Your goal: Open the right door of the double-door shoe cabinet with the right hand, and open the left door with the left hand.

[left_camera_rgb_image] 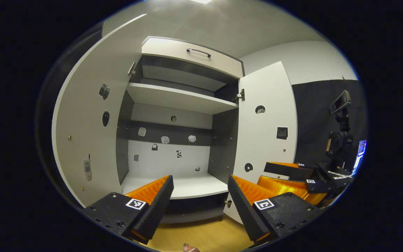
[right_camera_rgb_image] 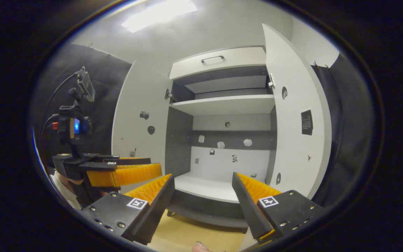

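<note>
The shoe cabinet stands with both doors swung wide, showing a white shelf and a bare white floor panel inside. Its left door is at the left of the left gripper view, its right door at the right. My left gripper is open, held in front of the cabinet's interior, touching nothing. Beyond the right door's lower edge the right gripper shows. In the right gripper view the same cabinet has its left door and right door open; my right gripper is open and empty, with the left gripper beside it.
A drawer with a dark handle tops the cabinet. Small stickers dot the back panel and door insides. A camera rig on a stand is at the right, also as a rig. Wooden floor lies below.
</note>
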A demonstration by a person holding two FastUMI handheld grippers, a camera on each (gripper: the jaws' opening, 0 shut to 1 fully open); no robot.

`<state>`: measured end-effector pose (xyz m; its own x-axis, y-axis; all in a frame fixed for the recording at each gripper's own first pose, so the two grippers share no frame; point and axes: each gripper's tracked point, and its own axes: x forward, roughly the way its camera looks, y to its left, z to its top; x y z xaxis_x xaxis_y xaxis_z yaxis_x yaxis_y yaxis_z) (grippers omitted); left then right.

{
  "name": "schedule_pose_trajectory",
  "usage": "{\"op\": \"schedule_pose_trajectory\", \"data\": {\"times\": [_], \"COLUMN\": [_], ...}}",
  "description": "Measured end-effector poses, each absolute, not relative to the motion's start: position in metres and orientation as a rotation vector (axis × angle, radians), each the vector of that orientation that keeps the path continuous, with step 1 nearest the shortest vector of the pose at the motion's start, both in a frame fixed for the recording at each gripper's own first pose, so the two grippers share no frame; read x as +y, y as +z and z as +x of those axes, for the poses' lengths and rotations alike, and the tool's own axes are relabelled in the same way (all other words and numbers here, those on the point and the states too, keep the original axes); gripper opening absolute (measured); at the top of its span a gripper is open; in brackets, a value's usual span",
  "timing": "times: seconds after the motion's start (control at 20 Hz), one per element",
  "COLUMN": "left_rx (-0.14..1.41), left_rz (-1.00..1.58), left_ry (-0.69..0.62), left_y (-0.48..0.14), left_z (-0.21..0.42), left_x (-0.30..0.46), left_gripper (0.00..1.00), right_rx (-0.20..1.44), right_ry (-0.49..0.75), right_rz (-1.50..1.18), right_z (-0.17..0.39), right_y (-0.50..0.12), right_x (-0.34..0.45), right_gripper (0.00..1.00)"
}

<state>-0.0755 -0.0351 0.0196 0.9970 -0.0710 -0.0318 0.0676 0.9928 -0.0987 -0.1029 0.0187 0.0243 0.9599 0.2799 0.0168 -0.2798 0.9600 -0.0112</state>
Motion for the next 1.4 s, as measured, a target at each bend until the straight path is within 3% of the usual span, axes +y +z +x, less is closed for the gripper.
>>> {"op": "schedule_pose_trajectory", "data": {"times": [0.4,1.4], "left_rx": [0.036,0.022], "left_rz": [-0.055,-0.054], "left_ry": [0.004,-0.027], "left_y": [0.010,0.005], "left_z": [-0.063,-0.043], "left_x": [-0.021,-0.007], "left_gripper": [0.96,0.96], "right_rx": [-0.010,0.042], "right_ry": [0.238,0.159], "right_rz": [-0.010,-0.054], "right_z": [-0.084,-0.052], "right_y": [0.015,-0.010], "right_x": [0.014,0.023], "right_gripper": [0.96,0.99]}}
